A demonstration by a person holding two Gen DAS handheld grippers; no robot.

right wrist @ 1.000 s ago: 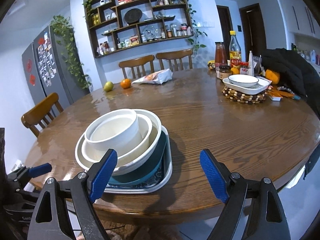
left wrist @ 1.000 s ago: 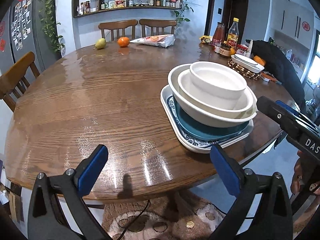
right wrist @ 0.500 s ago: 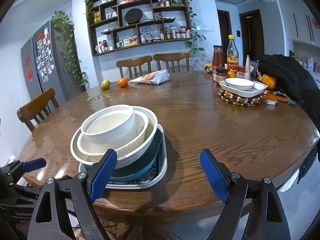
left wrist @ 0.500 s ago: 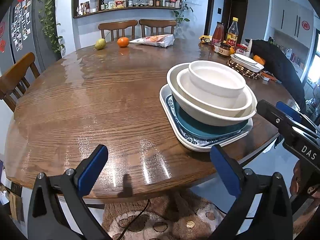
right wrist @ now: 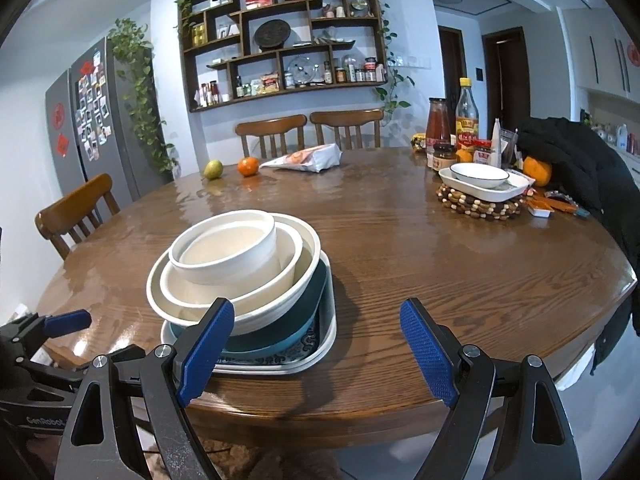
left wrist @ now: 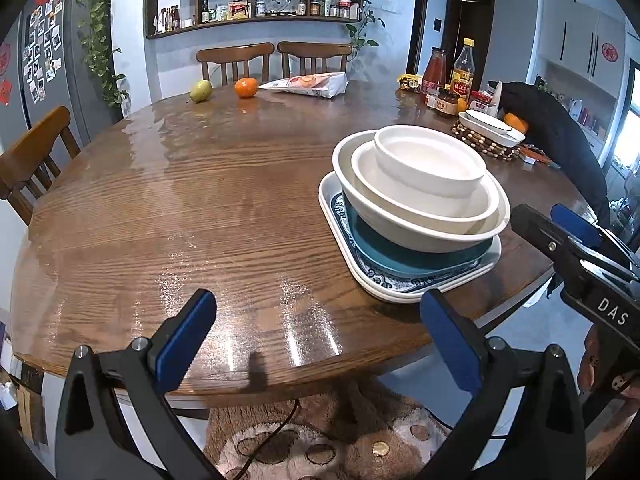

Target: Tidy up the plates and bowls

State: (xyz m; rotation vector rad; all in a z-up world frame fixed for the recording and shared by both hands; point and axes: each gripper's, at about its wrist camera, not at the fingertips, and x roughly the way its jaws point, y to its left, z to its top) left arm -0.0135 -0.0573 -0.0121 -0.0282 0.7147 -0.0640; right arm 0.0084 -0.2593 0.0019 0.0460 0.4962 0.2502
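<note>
Near the front edge of the round wooden table (left wrist: 200, 208) (right wrist: 440, 264) stands one stack: three nested white bowls (left wrist: 424, 188) (right wrist: 232, 264) on a teal plate (left wrist: 400, 256) (right wrist: 304, 320), which lies in a white rectangular tray with a blue pattern (left wrist: 384, 284) (right wrist: 316, 356). My left gripper (left wrist: 316, 340) is open and empty, low at the table's front edge, left of the stack. My right gripper (right wrist: 316, 348) is open and empty too, just in front of the stack at the table's edge. Each gripper shows at the side of the other's view.
A white bowl in a white dish (right wrist: 480, 180) rests on a beaded trivet at the right. Behind it stand bottles and jars (right wrist: 460, 128) and a black jacket (right wrist: 580, 168). A pear (left wrist: 200, 90), an orange (left wrist: 245, 87) and a snack bag (left wrist: 308, 84) lie far back. Chairs surround the table.
Both grippers have drawn slightly back and down from the stack, so the table's front edge shows more. The stack has not moved. Both grippers stay open.
</note>
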